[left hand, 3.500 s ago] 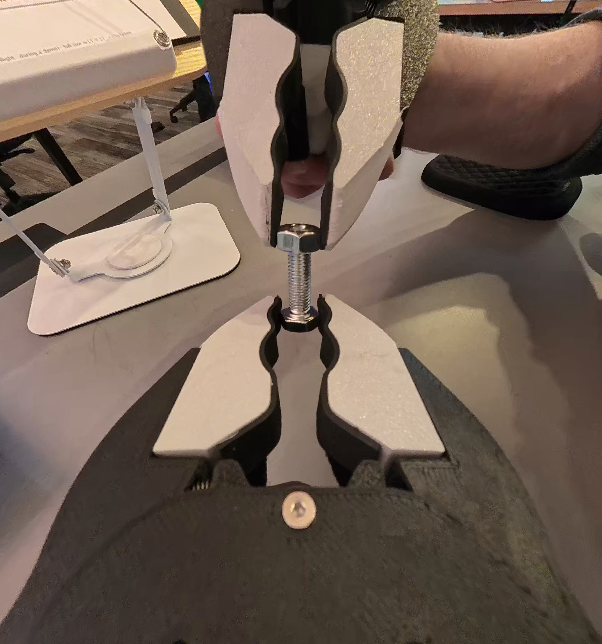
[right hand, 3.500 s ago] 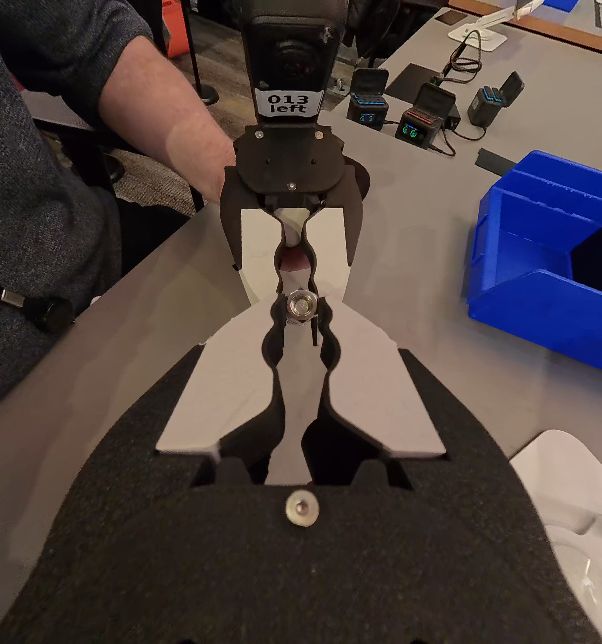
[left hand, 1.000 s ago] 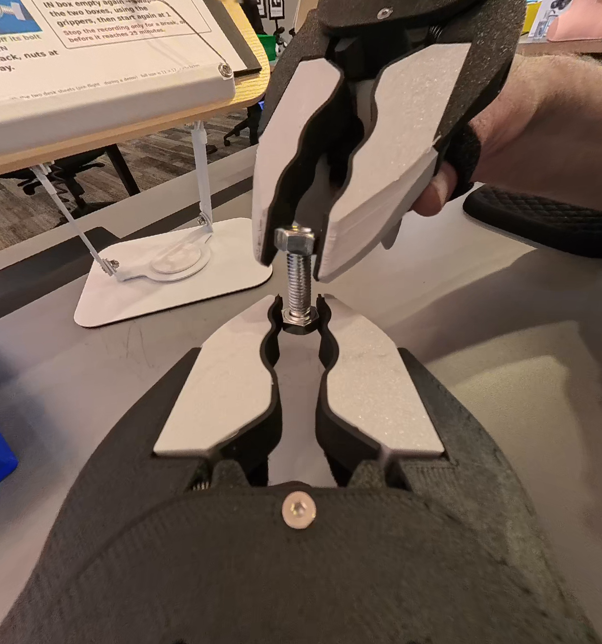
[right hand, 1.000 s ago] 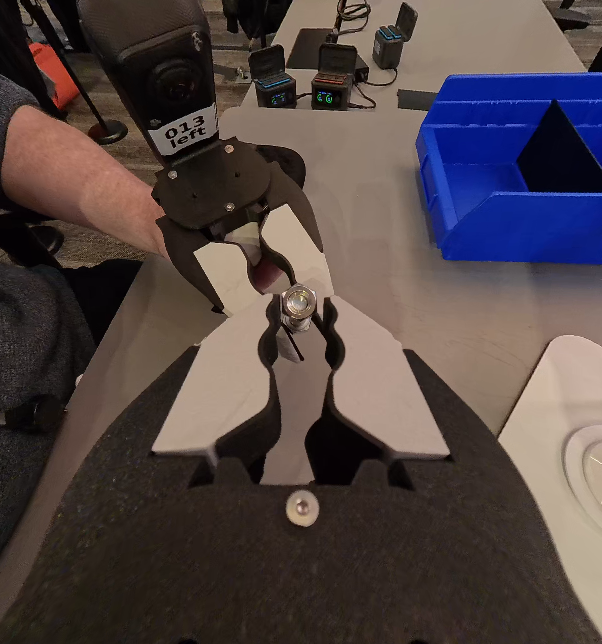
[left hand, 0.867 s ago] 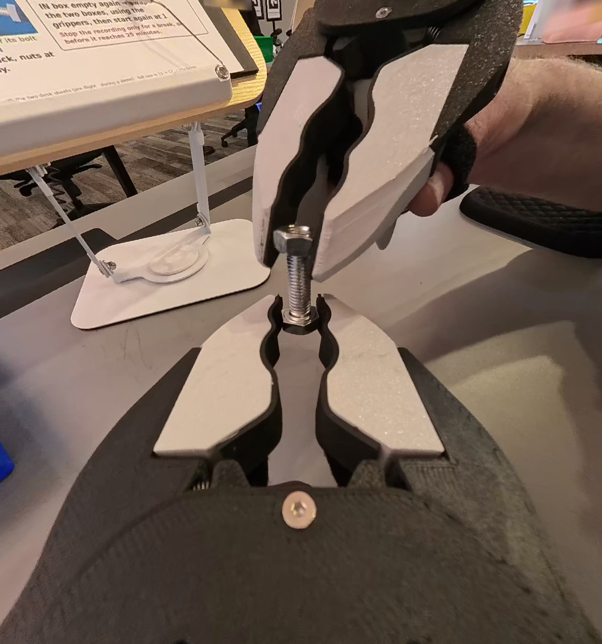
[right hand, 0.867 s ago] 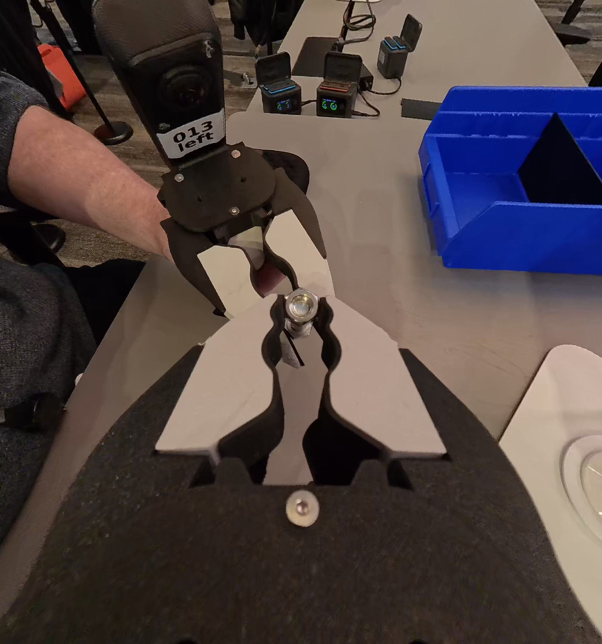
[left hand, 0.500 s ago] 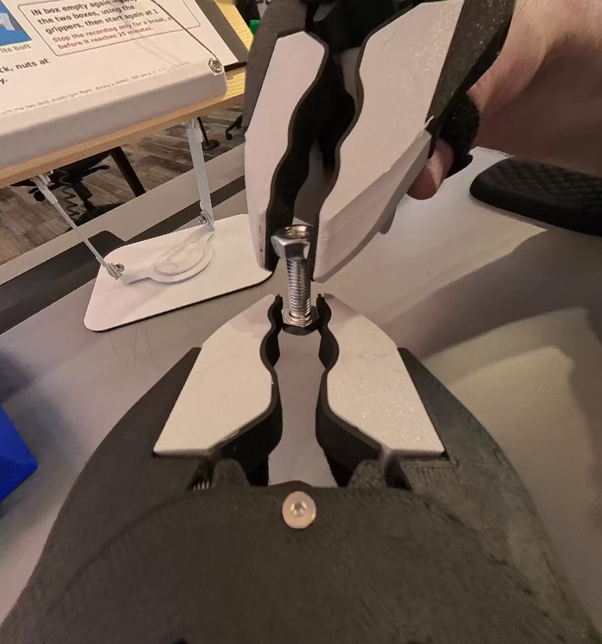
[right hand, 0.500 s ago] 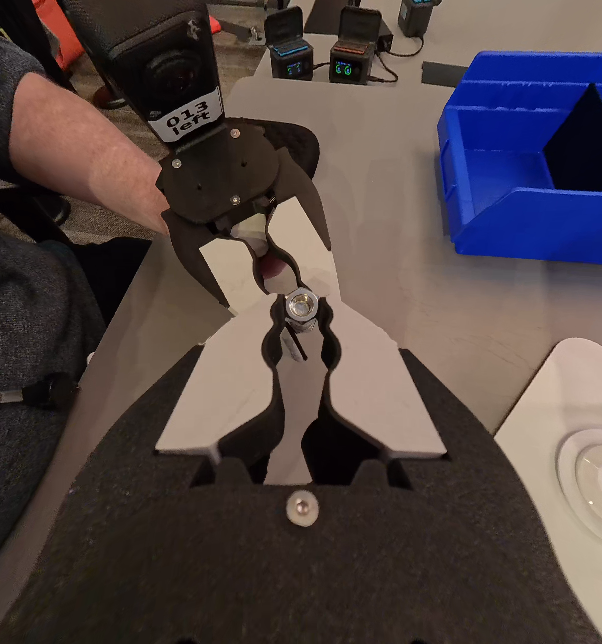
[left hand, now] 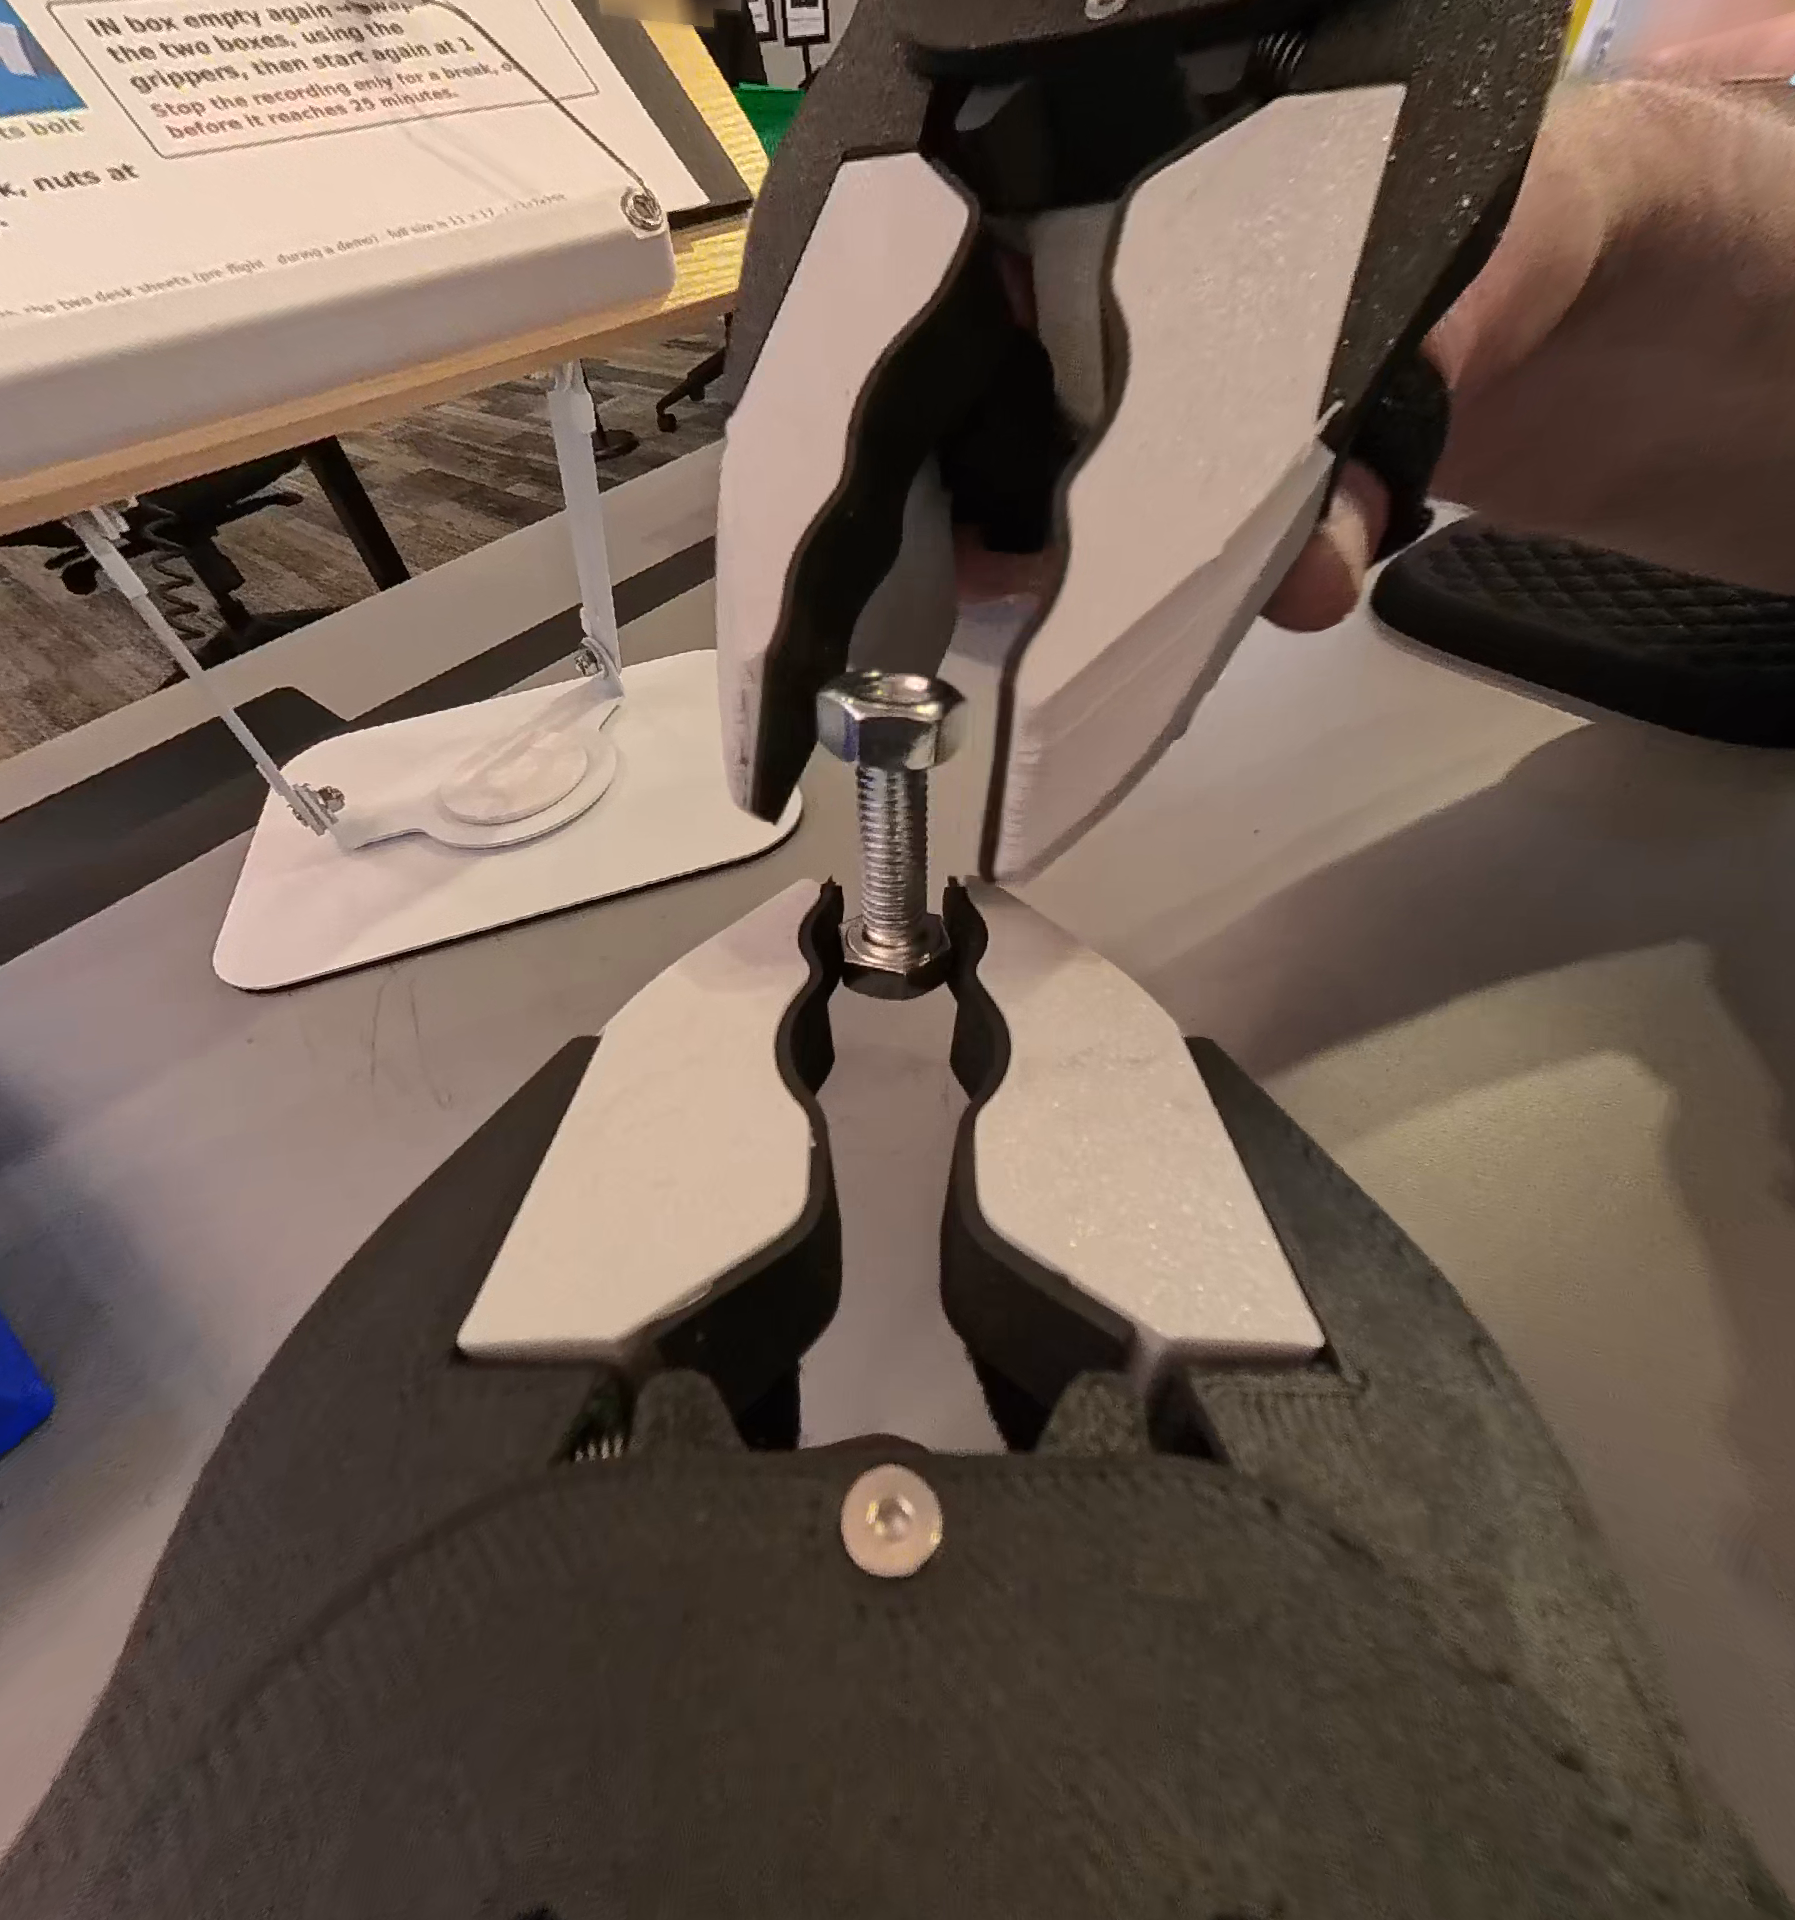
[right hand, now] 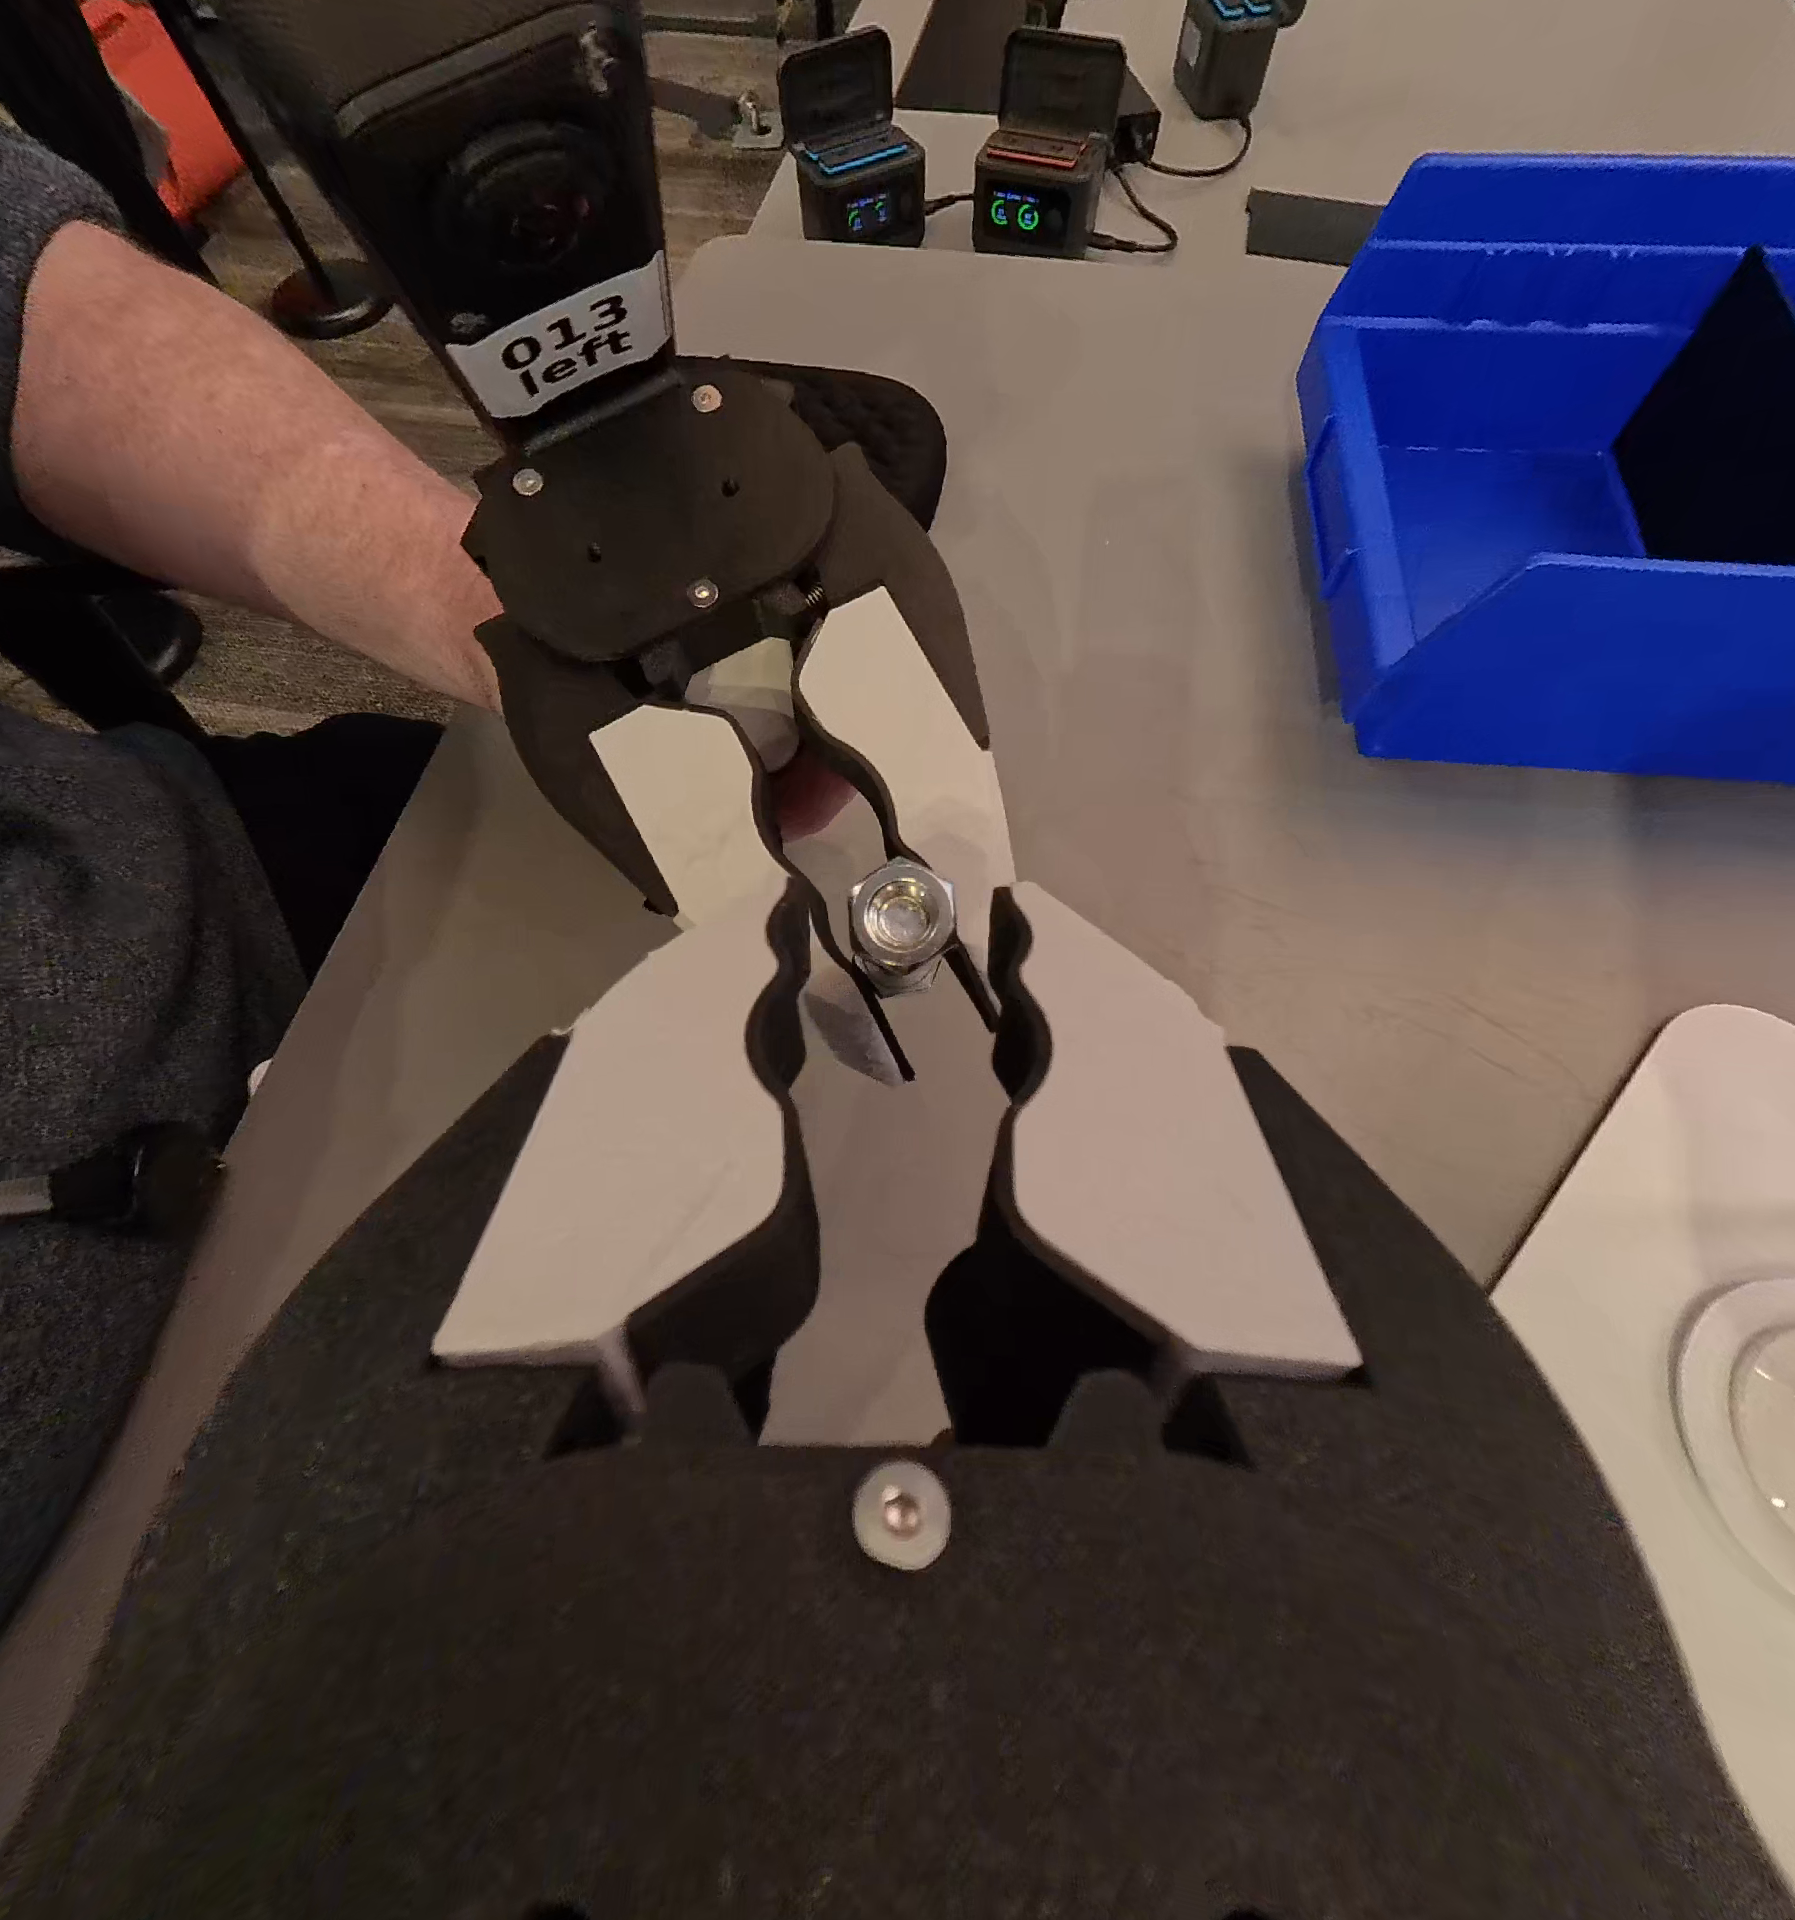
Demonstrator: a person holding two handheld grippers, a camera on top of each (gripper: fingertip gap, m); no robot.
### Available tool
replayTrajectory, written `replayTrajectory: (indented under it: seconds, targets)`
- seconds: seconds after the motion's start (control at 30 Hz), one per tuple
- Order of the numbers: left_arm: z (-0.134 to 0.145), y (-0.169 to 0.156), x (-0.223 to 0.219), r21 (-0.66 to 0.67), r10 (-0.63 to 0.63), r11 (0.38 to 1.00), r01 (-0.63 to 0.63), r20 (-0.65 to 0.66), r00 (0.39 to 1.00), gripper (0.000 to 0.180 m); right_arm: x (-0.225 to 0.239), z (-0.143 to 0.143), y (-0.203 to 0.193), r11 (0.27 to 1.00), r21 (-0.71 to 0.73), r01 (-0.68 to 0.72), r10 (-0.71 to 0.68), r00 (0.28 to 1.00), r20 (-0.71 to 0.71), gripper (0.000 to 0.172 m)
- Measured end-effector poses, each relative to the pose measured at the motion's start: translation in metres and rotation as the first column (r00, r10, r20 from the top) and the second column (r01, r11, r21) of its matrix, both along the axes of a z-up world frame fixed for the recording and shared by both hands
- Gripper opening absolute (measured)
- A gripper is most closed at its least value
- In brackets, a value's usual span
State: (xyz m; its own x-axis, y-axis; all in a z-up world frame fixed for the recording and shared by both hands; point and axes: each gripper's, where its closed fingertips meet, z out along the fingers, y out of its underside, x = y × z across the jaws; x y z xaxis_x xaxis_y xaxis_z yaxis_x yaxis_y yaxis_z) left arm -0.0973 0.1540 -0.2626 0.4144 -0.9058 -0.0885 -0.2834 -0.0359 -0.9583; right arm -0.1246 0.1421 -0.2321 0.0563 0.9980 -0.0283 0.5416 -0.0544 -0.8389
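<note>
A silver hex bolt (left hand: 895, 831) stands upright with a nut (left hand: 893, 948) threaded on its lower end. My left gripper (left hand: 893, 914) is shut on that nut and holds the bolt up above the grey table (left hand: 1392, 1039). My right gripper (left hand: 888, 826) comes down from above, and its jaws stand apart on either side of the bolt head (left hand: 891, 717). A gap shows at its right pad. In the right wrist view my right gripper (right hand: 898, 914) straddles the bolt head (right hand: 901, 920) with space on both sides. The left gripper (right hand: 943, 1044) grips beneath it.
A white stand base (left hand: 436, 883) and its tilted instruction board (left hand: 249, 239) are at the far left. A blue divided bin (right hand: 1475, 623) sits on the right. Small charger cases (right hand: 851, 177) stand at the far end. A black padded rest (left hand: 1620, 644) lies behind the right hand. My left and right fingertips are right by each other.
My right gripper was shut on the bolt head; its jaws have now opened off it. My left gripper has kept its grip on the nut, and the bolt stays upright.
</note>
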Motion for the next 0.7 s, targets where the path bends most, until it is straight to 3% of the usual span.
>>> replayTrajectory:
  seconds: [0.17,0.33,0.7]
  targets:
    - [0.003,-0.006,0.003,-0.026,-0.045,0.999,0.046,0.029,0.999,0.019,0.002,0.011,-0.007,0.996,0.040,-0.079,0.081,0.996,-0.028,0.042]
    - [0.014,-0.010,0.005,-0.082,-0.080,0.993,0.091,0.129,0.988,0.019,-0.003,0.026,-0.016,0.986,0.002,-0.164,0.162,0.973,-0.166,0.045]
    - [0.019,-0.012,0.005,-0.106,-0.096,0.988,0.115,0.175,0.980,0.019,-0.001,0.027,-0.014,0.993,-0.017,-0.118,0.109,0.955,-0.277,0.040]
